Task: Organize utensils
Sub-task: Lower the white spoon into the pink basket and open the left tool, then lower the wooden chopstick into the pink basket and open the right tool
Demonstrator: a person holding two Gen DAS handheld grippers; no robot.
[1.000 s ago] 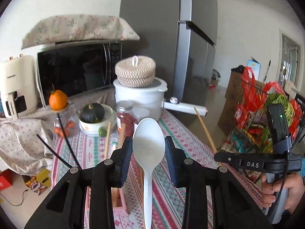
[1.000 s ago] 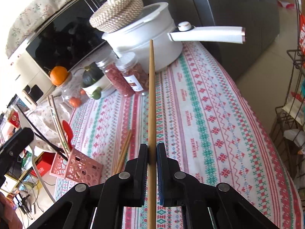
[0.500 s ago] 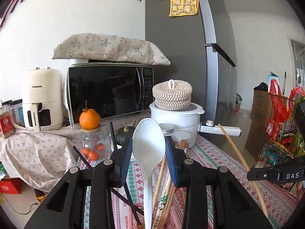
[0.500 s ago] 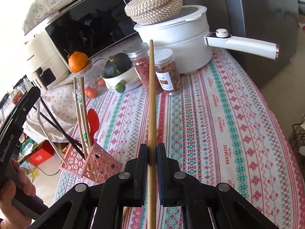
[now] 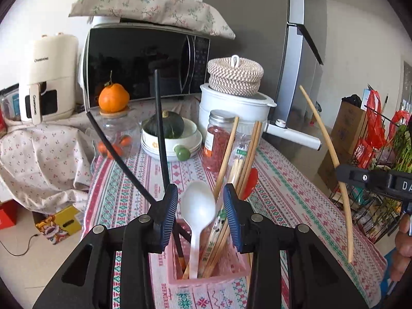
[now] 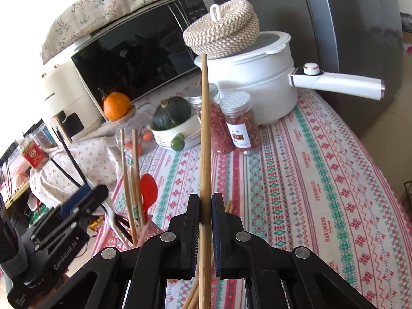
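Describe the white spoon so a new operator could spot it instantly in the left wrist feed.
Find the pink utensil holder on the striped tablecloth, at the bottom centre of the left wrist view, right below the left gripper. The white spoon stands in it, bowl up, between the open jaws. Everything else in the holder is wooden chopsticks, black sticks or a red spoon.
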